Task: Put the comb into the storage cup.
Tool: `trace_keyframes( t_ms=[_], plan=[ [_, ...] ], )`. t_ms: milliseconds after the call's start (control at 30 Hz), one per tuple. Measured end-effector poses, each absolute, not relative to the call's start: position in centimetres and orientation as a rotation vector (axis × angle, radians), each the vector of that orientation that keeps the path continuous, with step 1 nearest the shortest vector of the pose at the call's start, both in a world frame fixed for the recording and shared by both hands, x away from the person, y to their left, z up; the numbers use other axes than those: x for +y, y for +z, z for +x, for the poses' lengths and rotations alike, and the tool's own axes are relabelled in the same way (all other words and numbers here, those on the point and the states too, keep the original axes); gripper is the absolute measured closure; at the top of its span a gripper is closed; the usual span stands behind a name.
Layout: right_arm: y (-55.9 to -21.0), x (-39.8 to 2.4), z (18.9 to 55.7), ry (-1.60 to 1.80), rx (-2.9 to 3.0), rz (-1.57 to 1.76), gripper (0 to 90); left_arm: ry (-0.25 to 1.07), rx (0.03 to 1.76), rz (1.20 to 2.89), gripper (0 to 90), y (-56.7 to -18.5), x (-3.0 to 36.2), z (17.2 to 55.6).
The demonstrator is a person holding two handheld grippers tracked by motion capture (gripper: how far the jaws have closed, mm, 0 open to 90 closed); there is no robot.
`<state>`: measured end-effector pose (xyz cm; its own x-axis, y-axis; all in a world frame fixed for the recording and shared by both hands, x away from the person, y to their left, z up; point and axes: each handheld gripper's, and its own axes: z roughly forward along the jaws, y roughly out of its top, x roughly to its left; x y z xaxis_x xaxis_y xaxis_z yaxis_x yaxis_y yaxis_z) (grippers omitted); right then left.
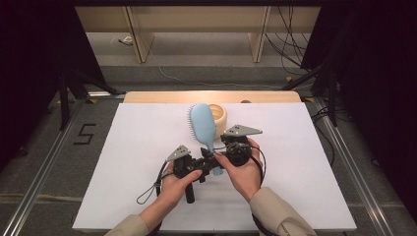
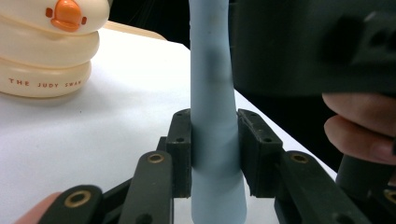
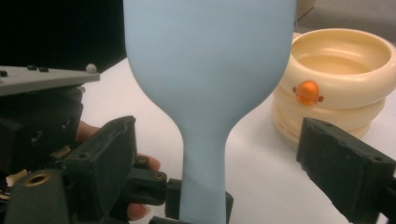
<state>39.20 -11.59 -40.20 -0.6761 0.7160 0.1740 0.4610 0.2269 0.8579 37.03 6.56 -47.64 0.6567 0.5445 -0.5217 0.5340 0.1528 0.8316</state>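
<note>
A light blue hairbrush (image 1: 203, 125) stands tilted over the white tabletop, head away from me. My left gripper (image 1: 209, 163) is shut on the lower end of its handle (image 2: 212, 116), both pads pressed against it. My right gripper (image 1: 223, 146) sits a little higher up the brush. In the right gripper view its jaws stand wide apart on either side of the brush's neck (image 3: 205, 154) without touching it, so the right gripper (image 3: 219, 158) is open. Low in that view the left gripper's pads (image 3: 172, 198) clasp the handle.
A cream ring-stacked bowl (image 1: 220, 116) with an orange duck beak (image 3: 308, 92) stands just behind and to the right of the brush head. The white sheet (image 1: 137, 157) covers the table, and its edges drop to a grey floor. Wooden shelf legs (image 1: 140, 42) and cables lie far behind.
</note>
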Motion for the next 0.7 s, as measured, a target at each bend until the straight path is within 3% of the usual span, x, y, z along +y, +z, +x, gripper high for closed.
trace_keyframes(
  t_ms=[700],
  plan=[
    [-38.4,-12.6,39.6,1.485,2.173,1.110,8.0,0.009,0.936,1.490,66.9,-47.6,6.6,37.0]
  ],
)
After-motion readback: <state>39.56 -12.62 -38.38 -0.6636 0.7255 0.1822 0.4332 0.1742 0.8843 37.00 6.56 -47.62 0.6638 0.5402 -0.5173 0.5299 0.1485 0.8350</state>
